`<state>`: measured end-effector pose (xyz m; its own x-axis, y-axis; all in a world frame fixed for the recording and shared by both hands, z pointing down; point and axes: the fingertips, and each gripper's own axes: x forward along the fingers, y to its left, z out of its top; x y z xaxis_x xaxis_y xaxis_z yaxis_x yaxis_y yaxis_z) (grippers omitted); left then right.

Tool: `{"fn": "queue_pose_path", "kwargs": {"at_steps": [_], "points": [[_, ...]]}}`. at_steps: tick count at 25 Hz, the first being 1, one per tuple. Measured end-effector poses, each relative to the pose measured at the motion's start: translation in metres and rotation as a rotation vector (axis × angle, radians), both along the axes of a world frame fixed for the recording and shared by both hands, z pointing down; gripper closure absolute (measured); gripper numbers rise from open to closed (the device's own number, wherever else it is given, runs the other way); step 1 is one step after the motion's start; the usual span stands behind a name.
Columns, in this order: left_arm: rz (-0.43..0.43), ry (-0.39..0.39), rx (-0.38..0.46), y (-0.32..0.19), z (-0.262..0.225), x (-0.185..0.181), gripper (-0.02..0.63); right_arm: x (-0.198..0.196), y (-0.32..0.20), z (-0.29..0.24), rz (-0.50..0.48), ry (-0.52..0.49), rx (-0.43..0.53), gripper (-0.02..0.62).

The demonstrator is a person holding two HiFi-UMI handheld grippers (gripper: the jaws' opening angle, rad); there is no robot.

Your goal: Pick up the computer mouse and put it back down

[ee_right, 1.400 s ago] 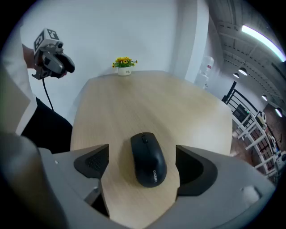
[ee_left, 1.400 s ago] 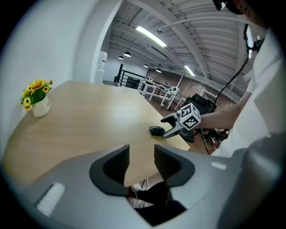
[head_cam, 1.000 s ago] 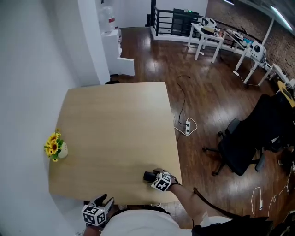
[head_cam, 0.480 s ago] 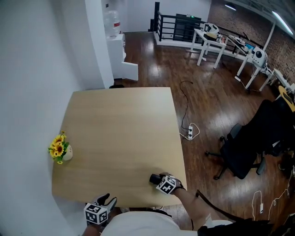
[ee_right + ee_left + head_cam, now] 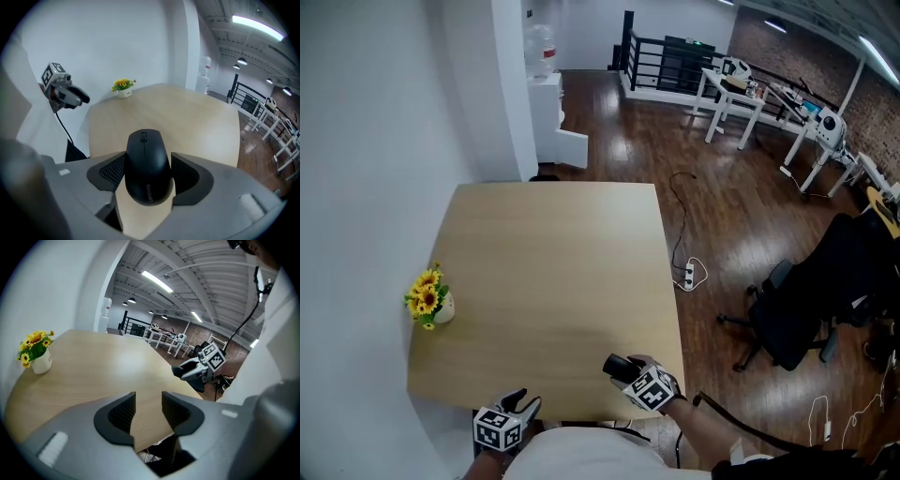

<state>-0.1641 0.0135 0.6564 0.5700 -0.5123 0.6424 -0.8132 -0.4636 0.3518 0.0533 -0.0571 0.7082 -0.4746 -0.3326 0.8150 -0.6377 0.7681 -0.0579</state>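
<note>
The black computer mouse (image 5: 146, 164) sits clamped between the pads of my right gripper (image 5: 147, 169), lifted clear of the light wooden table (image 5: 544, 262). In the head view, the mouse (image 5: 617, 366) and right gripper (image 5: 626, 370) hang over the table's near right corner. My left gripper (image 5: 523, 403) hovers at the near edge, left of the right one. Its jaws (image 5: 147, 406) stand slightly apart with only table showing between them. The left gripper view shows the right gripper (image 5: 187, 372) raised above the table edge.
A small white pot of sunflowers (image 5: 431, 302) stands at the table's left edge by the wall. To the right, on the dark wood floor, are a black office chair (image 5: 806, 309) and a power strip with cable (image 5: 689, 275). White desks (image 5: 741, 94) stand far back.
My right gripper has shut on the mouse and risen with it off the table. The left gripper has hardly shifted.
</note>
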Motion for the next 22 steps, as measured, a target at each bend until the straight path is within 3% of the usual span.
{"fn": "queue_pose_path", "kwargs": {"at_steps": [14, 22], "points": [[0.058, 0.015, 0.025, -0.006, 0.001, 0.006, 0.460, -0.018, 0.050, -0.164, -0.010, -0.119, 0.146, 0.295], [0.105, 0.003, 0.047, -0.012, 0.002, 0.016, 0.448, -0.021, 0.052, -0.184, -0.011, -0.090, 0.198, 0.295]]}}
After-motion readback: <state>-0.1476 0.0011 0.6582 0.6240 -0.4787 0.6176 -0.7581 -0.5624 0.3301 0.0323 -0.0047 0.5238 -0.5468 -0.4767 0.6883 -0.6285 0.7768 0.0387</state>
